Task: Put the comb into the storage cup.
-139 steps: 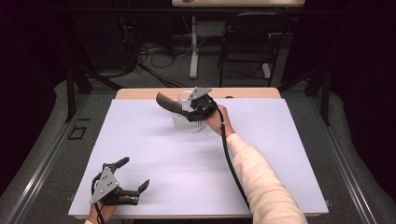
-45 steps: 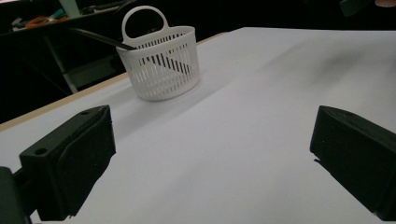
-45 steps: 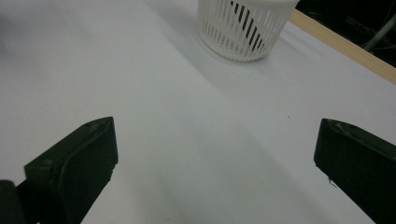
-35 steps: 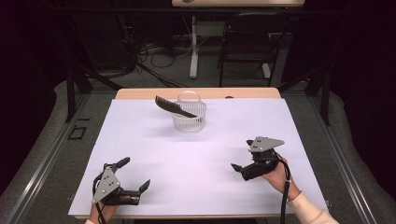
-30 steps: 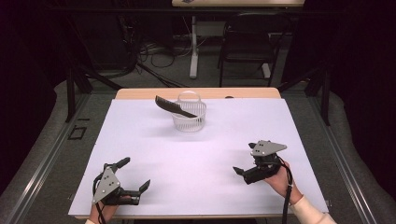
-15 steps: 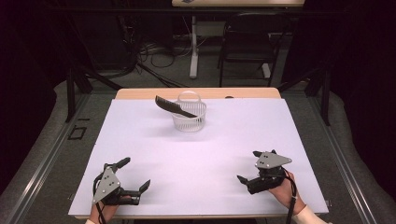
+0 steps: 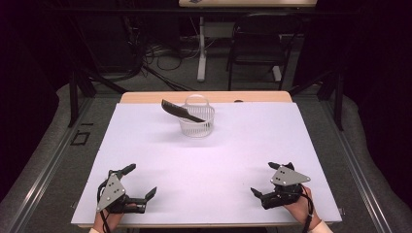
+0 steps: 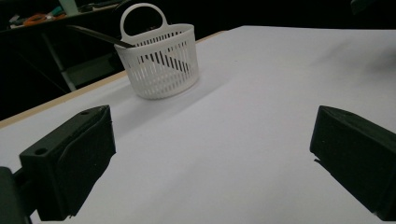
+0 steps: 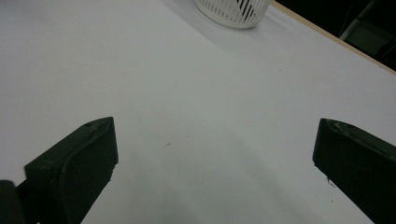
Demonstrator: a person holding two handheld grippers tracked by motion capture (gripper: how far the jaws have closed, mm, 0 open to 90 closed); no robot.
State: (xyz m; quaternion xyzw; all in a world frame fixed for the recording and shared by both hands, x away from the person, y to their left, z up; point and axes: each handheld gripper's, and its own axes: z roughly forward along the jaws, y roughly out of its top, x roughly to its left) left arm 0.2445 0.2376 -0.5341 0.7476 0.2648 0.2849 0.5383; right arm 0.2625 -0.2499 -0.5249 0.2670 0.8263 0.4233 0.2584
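Here 1 white basket [image 7: 196, 121] stands near the table's [image 7: 252, 145] far edge, holding 1 black comb [image 7: 180, 111] aslant across its rim; 2 grippers, left [image 7: 137, 184] and right [image 7: 265, 179], rest near the front edge, jaws wide apart, empty.

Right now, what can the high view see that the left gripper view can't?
The high view alone has both hands with their tongs, left and right, and the chair behind the table. The left gripper view alone gives a close look through the basket's slots. Both share the white basket, the dark comb leaning in it, and the table.
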